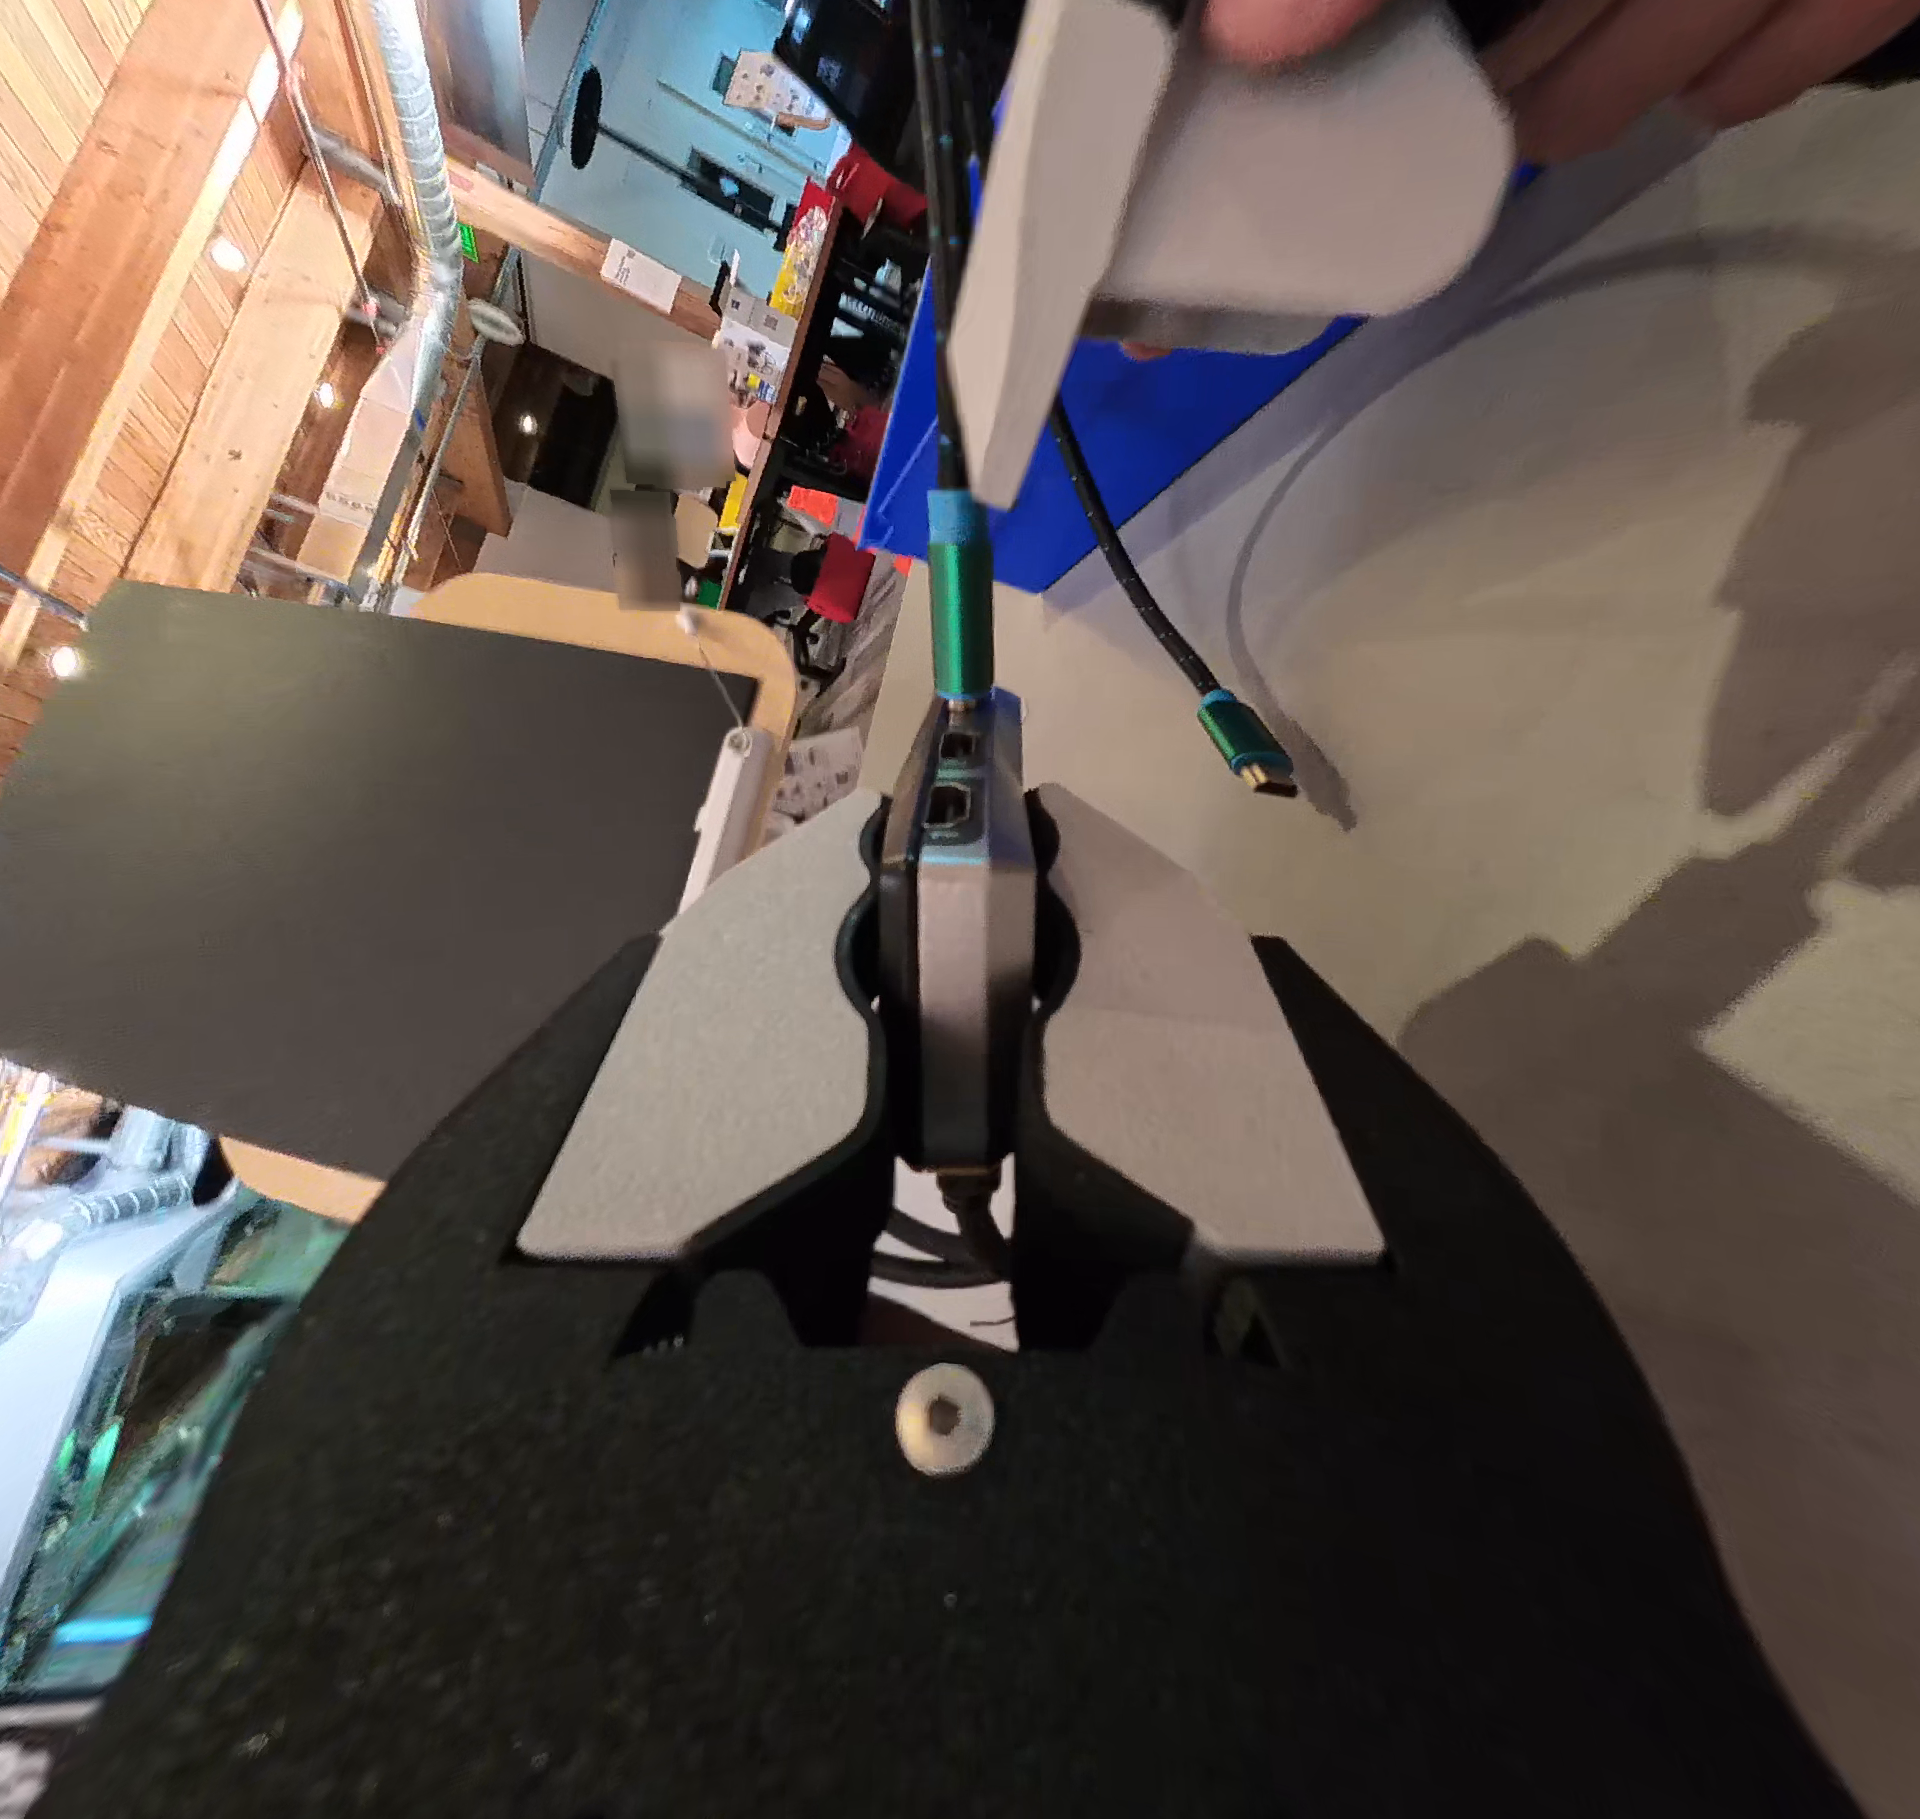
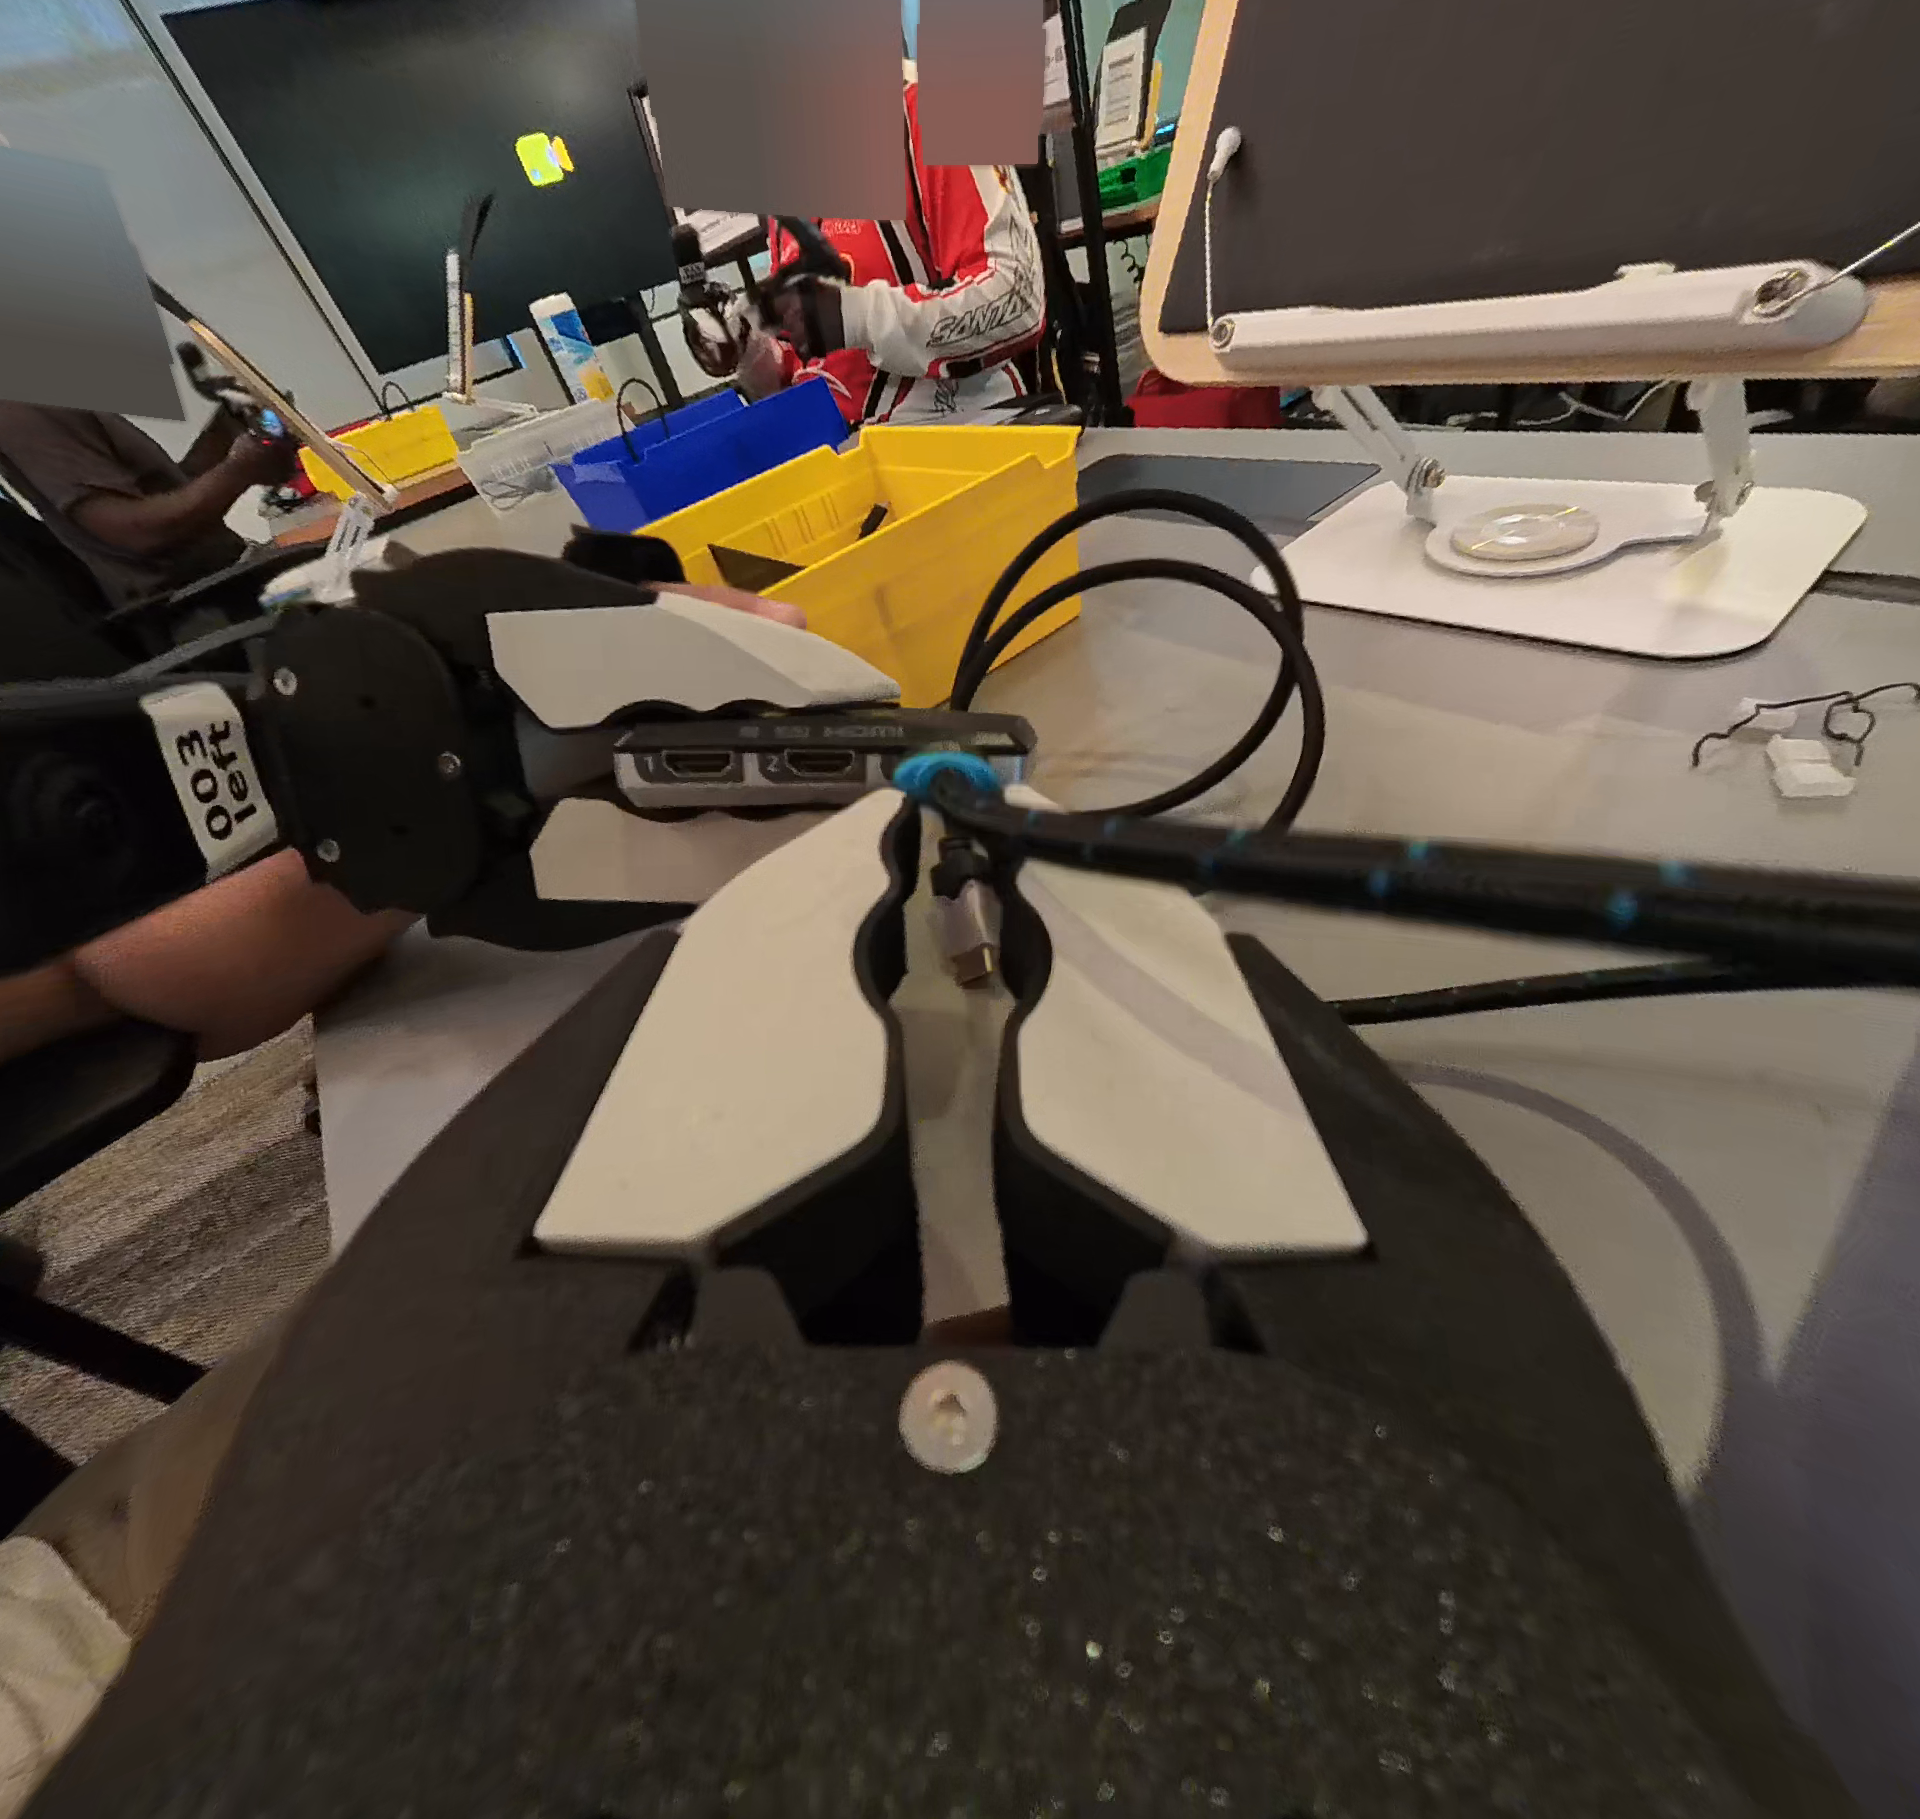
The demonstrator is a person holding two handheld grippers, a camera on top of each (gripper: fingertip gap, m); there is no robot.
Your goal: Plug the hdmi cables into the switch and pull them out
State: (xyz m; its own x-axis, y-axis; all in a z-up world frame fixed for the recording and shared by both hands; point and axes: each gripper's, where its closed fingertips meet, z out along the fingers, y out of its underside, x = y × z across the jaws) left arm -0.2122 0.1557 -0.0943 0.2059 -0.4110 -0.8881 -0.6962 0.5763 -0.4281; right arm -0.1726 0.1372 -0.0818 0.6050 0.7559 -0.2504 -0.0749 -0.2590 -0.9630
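My left gripper (image 1: 961,813) is shut on the grey HDMI switch (image 1: 971,938), held edge-on above the table. In the right wrist view the left gripper (image 2: 873,751) holds the switch (image 2: 831,732) level, with two empty ports facing the camera. A green HDMI plug (image 1: 958,616) sits in the end port with a sliver of metal showing. My right gripper (image 2: 961,803) is closed to a narrow gap on that plug's braided cable (image 2: 1455,876) at its blue collar (image 2: 940,777). It also shows in the left wrist view (image 1: 992,486). A second green plug (image 1: 1247,751) lies loose on the table.
The switch's own black cable (image 2: 1288,689) loops over the table and ends in a silver plug (image 2: 971,938). A yellow bin (image 2: 935,574) and a blue bin (image 2: 696,460) stand behind. A dark screen on a white stand (image 2: 1558,564) is at the right. Small white clips (image 2: 1808,761) lie nearby. Left tips to right tips: about 5 centimetres.
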